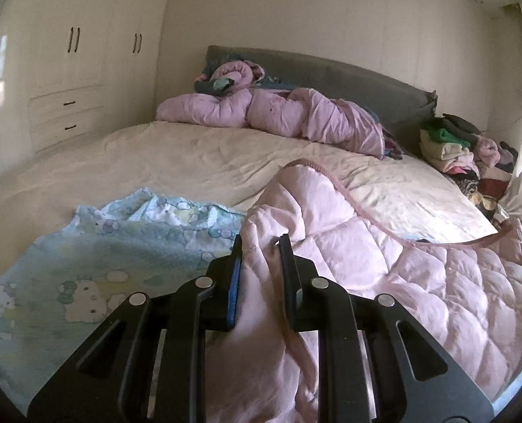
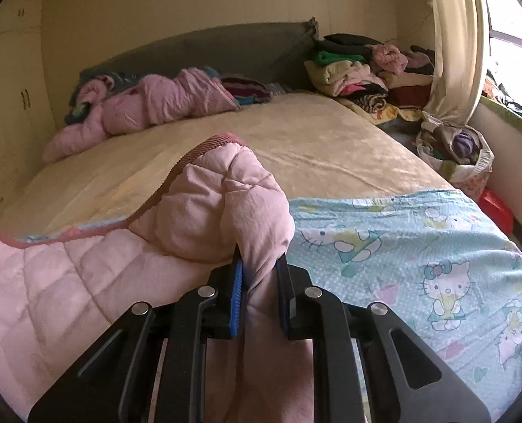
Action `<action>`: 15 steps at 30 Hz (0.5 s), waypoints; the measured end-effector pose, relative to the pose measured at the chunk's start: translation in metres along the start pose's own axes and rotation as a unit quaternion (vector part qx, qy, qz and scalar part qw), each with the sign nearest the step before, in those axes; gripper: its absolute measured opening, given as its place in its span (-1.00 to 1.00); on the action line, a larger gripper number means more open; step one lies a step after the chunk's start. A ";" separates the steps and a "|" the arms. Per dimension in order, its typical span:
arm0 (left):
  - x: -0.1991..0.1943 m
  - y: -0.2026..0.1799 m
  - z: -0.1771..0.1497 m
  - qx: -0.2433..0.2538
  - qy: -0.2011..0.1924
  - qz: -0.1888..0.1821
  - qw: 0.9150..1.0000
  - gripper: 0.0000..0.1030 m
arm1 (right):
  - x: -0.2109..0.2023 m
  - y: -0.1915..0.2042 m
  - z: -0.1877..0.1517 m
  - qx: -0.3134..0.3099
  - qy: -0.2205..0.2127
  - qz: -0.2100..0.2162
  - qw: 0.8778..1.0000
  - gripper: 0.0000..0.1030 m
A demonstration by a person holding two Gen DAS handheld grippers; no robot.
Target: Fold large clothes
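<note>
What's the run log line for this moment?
left hand-held gripper: shut on pink quilt | right hand-held gripper: shut on pink quilt | step: fold starting

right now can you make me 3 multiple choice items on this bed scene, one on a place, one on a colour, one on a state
1. Where is the pile of folded clothes?
A. on the bed's middle
B. beside the headboard, near the curtain
C. in a wardrobe drawer

2. What colour is the quilted blanket held by the grippers?
A. pale pink
B. green
C. grey

3. What state is the right gripper in?
A. wide open over bare sheet
B. shut on nothing
C. shut on the blanket

Key: 1 B, the pile sits at the headboard's end by the curtain. 2 A, its quilting is pink in both views. 3 C, fabric is pinched between its fingers.
</note>
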State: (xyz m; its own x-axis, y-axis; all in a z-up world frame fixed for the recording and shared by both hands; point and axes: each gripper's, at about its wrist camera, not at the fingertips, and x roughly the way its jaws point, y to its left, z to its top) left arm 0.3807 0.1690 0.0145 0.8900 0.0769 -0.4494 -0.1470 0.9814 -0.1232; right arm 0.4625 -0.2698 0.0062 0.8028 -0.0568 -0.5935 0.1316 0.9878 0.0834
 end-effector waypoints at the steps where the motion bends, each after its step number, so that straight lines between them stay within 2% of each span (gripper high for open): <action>1: 0.003 0.000 0.000 0.003 0.002 0.001 1.000 -0.77 | 0.004 0.001 -0.002 -0.003 0.004 -0.005 1.000 -0.70; 4: 0.015 -0.005 -0.004 0.030 0.008 0.016 0.999 -0.76 | 0.020 0.003 -0.009 -0.007 0.018 -0.016 1.000 -0.70; 7: 0.032 -0.007 -0.009 0.043 0.033 0.033 0.998 -0.75 | 0.040 0.001 -0.016 0.007 0.040 -0.018 0.999 -0.70; 15: 0.068 -0.004 -0.022 0.028 0.061 0.034 0.997 -0.67 | 0.079 0.001 -0.031 0.032 0.083 -0.024 0.996 -0.65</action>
State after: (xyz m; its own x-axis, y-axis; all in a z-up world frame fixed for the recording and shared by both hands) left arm 0.4328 0.1669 -0.0348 0.8190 0.1243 -0.5602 -0.1774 0.9833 -0.0410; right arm 0.5080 -0.2690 -0.0655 0.6875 -0.0744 -0.7223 0.2091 0.9729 0.0988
